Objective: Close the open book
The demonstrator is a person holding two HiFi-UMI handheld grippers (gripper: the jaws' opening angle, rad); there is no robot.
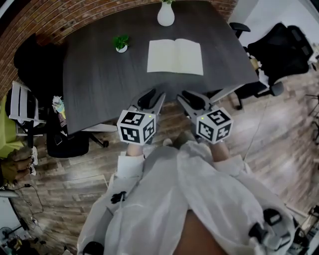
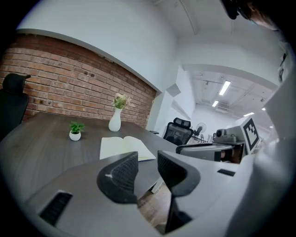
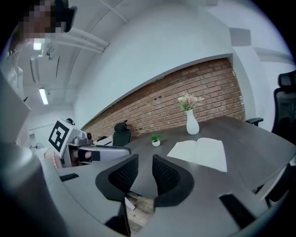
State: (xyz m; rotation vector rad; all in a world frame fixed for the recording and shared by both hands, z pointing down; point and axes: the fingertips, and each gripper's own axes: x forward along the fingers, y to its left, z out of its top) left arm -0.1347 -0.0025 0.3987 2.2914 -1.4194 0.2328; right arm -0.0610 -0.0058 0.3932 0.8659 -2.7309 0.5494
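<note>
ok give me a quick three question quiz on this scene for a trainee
1. True or false: the book on the table is closed.
2. What stands beyond the book, at the table's far edge? A) a mug B) a white vase C) a laptop
3. Fill in: the left gripper and the right gripper both have their jaws ____, with nothing between them.

Key: 1 false, it lies open and flat; 2 B; 3 open.
</note>
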